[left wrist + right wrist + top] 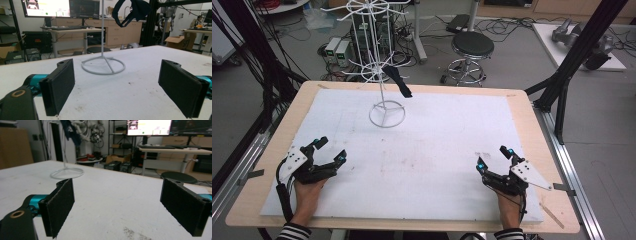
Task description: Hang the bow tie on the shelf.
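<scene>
A person's two hands rest low on the white table cover [427, 165], each holding a gripper pointed forward. The left gripper [330, 150] and the right gripper [493, 157] both sit with jaws spread wide, gripping nothing. Well ahead, a dark blue cloth item [398, 81] hangs from the white wire rack [386, 114] at the table's far side

The rack [382, 60] is thin white-coated wire, smooth, and the dark piece [399, 82] hanging on it looks like soft matt cloth. The table [517, 95] has a pale wood rim under a matt, scuffed white sheet [437, 145]. Both tools' jaws carry rough black padding.
</scene>
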